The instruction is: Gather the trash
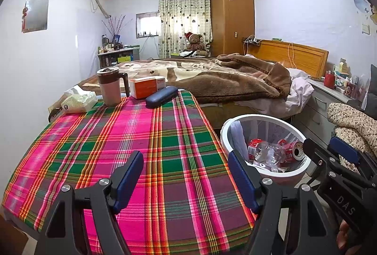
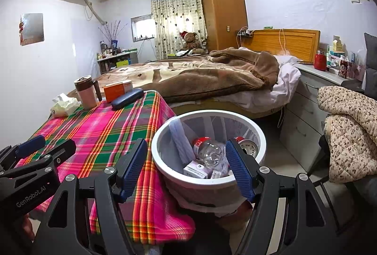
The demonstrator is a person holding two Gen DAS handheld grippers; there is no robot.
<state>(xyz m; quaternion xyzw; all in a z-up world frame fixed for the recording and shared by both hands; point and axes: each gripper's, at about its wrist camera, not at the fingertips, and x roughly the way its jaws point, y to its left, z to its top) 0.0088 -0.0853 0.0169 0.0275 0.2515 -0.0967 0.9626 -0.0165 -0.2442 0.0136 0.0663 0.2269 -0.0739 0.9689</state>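
A white trash bin [image 2: 165, 167] stands on the floor at the right edge of the plaid-covered table [image 1: 141, 149]; it also shows in the left wrist view [image 1: 294, 172]. Inside lie a clear plastic bottle [image 2: 209, 151], a red can [image 1: 293, 150] and a small white box [image 2: 195, 170]. My left gripper [image 1: 186, 174] is open and empty above the near part of the table. My right gripper [image 2: 186, 165] is open and empty over the near left rim of the bin. The right gripper also shows in the left wrist view [image 1: 332, 149].
At the table's far end stand a brown mug [image 1: 109, 86], an orange box [image 1: 146, 86], a dark blue glasses case [image 1: 161, 97] and a tissue pack [image 1: 79, 101]. A bed with a brown blanket [image 1: 223, 80] lies behind. A grey dresser [image 2: 304, 111] and a quilted jacket [image 2: 348, 127] are at right.
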